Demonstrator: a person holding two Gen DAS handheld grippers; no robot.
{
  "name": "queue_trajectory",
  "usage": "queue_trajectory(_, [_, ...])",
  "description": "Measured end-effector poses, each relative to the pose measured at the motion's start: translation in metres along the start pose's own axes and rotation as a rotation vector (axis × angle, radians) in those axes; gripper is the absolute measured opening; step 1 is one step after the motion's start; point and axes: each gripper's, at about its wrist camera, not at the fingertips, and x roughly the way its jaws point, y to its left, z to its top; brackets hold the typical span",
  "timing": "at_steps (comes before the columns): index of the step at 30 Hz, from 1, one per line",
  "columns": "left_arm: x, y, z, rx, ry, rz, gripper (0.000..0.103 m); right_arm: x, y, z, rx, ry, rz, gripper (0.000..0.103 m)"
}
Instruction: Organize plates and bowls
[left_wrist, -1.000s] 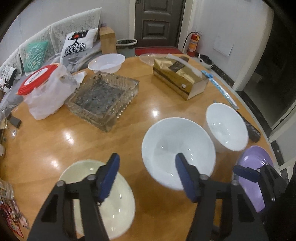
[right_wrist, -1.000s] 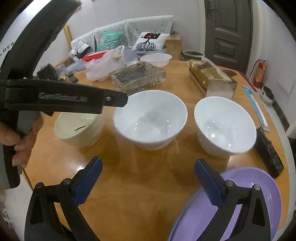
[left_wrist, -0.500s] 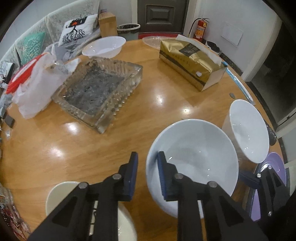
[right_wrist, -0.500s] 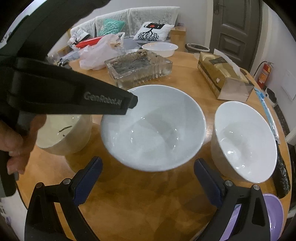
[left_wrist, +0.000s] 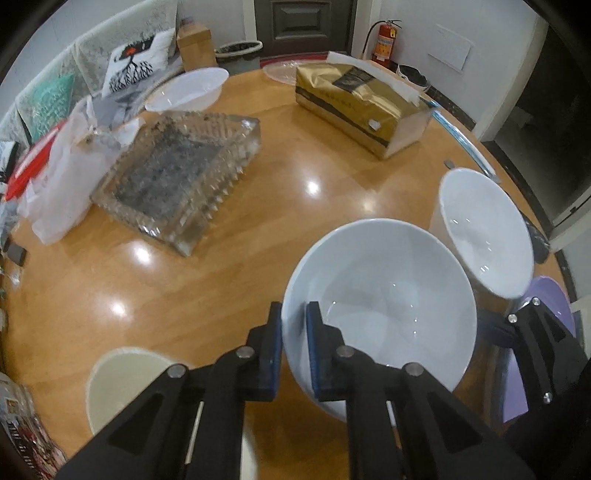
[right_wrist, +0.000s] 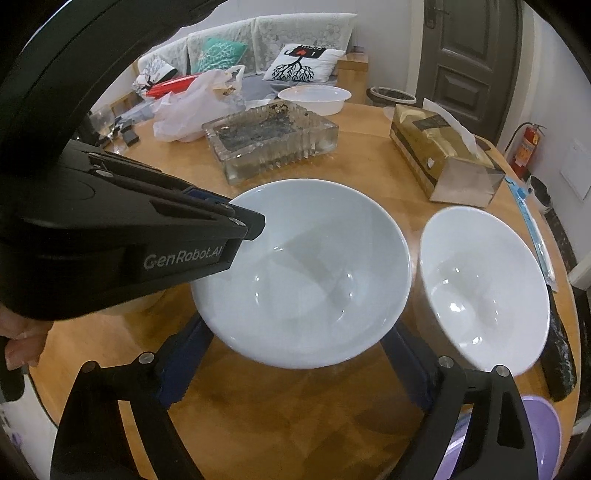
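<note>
- Now we have the left gripper pinched on the near rim of the wide white bowl, one pad inside the wall and one outside, so the hold is thin and off-centre.
- The bowl sits near the front of the wooden table, between the cream bowl and the deeper white bowl, which it nearly touches.
- Our right gripper has just been narrowing but is not yet clamped; its fingers straddle the bowl's underside, and we cannot tell whether the pads touch it.
- We judge a one-sided rim pinch will let the bowl tip, so we should bring the right side in for support before raising it.
- We should lift straight up, clearing the deeper bowl's rim before moving sideways.
- The purple plate lies at the near right edge; whichever stack we choose, we should lower level and release only once seated.
</note>
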Motion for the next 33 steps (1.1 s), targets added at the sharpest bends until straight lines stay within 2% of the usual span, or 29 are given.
queue_trajectory(7, [-0.010,-0.014,-0.026,0.043,0.021,-0.048,0.010,-0.017,0.005,-0.025,-0.048,0.009,0.003,0.088])
queue_trajectory(15, [0.006,-0.017,-0.024,0.018,0.069,-0.065,0.010,-0.010,-0.001,-0.018,-0.007,0.050,0.050,0.092])
queue_trajectory(25, [0.003,-0.019,-0.027,0.045,0.046,-0.032,0.010,-0.010,-0.001,-0.017,-0.008,0.024,0.041,0.091])
queue_trajectory(33, [-0.033,-0.016,-0.024,0.047,-0.026,-0.024,0.011,-0.038,0.011,-0.006,-0.043,-0.047,0.006,0.091])
